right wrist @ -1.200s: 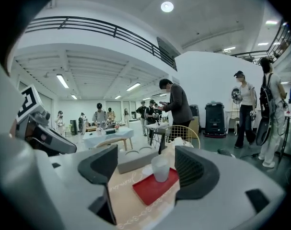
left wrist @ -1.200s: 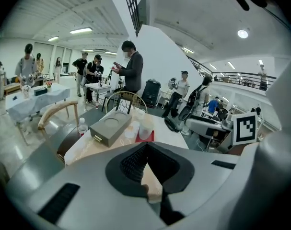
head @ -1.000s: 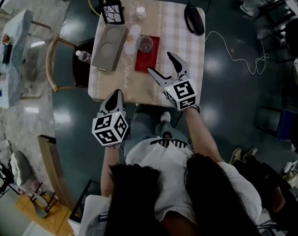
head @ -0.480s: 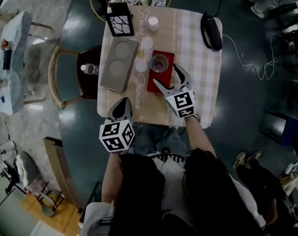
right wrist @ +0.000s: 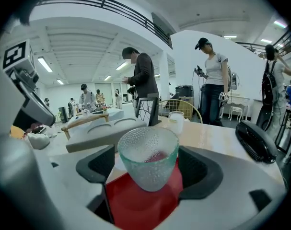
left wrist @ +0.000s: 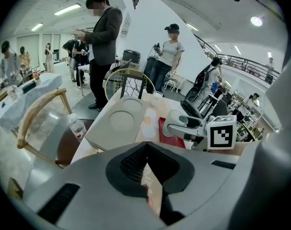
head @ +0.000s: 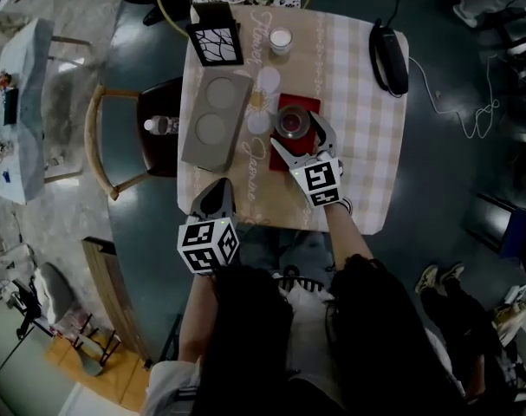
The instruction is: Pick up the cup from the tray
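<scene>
Cup (right wrist: 147,161): one; red tray (right wrist: 139,208): one

The right gripper (right wrist: 146,170) is opening, fingers (right wrist: 98,166) flanking the cup (right wrist: 147,158)

Upright dimpled glass cup (right wrist: 147,158) on red tray (right wrist: 138,206), seemingly empty.

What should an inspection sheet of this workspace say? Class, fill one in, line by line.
Surface: table under a checked cloth.
Job's things: glass cup upright on the red tray.
Clutter: grey two-well holder, black frame, small white jar, pale coasters, black handset-like object.
Grippers: right gripper jaws opening, cup between them, pads clear of it; left gripper shut, empty, at the near edge.
Cables: white cable on the floor.
Surroundings: wooden chair holding a bottle; people standing beyond.
</scene>
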Demonstrator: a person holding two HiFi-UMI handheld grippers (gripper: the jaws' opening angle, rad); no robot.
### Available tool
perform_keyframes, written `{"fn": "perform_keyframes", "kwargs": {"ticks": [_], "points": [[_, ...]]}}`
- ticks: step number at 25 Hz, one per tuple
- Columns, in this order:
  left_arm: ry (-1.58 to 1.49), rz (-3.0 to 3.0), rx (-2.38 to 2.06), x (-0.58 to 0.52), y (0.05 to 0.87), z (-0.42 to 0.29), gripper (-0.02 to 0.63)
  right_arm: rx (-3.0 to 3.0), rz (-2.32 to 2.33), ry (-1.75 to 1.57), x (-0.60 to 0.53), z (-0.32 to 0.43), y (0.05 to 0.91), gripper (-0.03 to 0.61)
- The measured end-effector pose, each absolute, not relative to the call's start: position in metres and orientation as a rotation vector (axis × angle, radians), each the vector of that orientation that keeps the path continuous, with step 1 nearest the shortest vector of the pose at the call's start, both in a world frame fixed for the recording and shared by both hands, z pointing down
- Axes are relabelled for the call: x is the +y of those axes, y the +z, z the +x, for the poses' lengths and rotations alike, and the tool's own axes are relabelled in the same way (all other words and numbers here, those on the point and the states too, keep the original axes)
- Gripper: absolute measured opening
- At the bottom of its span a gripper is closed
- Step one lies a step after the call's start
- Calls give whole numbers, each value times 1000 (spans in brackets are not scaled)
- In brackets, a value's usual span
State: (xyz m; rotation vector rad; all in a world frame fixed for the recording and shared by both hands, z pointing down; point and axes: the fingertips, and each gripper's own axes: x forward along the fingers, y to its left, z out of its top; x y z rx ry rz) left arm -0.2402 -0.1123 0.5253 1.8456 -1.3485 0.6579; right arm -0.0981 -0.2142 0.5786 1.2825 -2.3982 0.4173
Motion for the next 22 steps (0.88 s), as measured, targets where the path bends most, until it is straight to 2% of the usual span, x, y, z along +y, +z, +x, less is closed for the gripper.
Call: {"fn": "perform_keyframes", "kwargs": {"ticks": [22], "points": [[719,1849,-1305,-115,539,-244,8,-2398,1253,442,-228,-108,583,393]]}}
